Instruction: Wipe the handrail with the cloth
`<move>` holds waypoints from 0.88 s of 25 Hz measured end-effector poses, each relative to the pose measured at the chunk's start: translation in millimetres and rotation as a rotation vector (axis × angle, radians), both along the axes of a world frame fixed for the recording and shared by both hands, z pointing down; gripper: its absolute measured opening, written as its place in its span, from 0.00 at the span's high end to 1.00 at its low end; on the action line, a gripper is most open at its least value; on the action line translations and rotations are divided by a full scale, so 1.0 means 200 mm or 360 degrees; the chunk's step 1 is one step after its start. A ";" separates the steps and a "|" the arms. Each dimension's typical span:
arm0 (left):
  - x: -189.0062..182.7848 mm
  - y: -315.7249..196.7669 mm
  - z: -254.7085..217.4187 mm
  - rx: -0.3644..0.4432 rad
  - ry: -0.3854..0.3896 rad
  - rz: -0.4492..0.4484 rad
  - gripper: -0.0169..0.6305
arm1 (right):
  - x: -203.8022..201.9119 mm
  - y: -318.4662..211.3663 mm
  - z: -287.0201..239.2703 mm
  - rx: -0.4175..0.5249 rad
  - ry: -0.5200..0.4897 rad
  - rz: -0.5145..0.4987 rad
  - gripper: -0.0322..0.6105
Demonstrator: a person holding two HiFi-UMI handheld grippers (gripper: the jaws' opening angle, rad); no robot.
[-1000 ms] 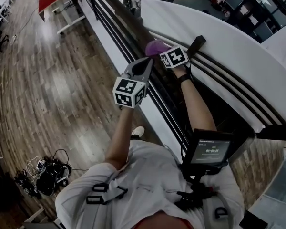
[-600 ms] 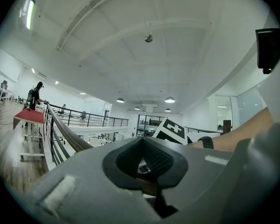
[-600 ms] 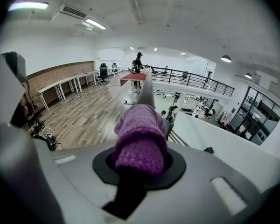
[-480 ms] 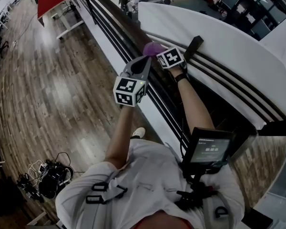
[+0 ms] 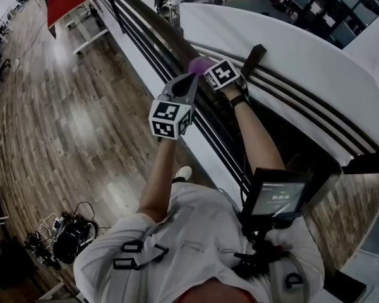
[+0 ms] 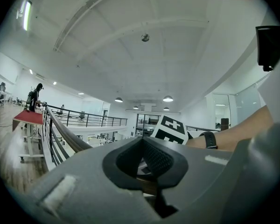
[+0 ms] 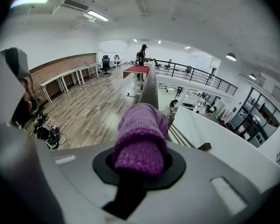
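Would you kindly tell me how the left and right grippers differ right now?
The right gripper is shut on the purple cloth; the left gripper is shut on nothing. The right gripper lines up along the handrail; the left gripper sits beside it. Both are near the handrail.

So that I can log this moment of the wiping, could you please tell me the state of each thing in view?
Purple cloth, clamped in a gripper, lying on the rail top.
Right gripper, shut on the purple cloth.
Left gripper, shut, holding nothing.
Handrail, cloth resting on it.
Chest screen, lit.
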State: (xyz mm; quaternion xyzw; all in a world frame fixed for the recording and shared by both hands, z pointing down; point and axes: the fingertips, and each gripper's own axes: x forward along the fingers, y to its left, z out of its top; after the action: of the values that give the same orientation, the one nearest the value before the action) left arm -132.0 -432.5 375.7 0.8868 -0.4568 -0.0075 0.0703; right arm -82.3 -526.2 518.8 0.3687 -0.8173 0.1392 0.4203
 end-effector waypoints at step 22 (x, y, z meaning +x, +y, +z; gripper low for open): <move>0.21 0.23 -0.01 0.0013 -0.0091 0.0132 0.97 | 0.24 0.36 0.01 -0.0195 -0.0023 -0.0026 0.85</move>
State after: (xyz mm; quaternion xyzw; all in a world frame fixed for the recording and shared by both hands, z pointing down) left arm -90.1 -387.3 373.0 0.9051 -0.4213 0.0190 0.0539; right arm -34.4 -454.2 520.9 0.3346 -0.8133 0.1881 0.4372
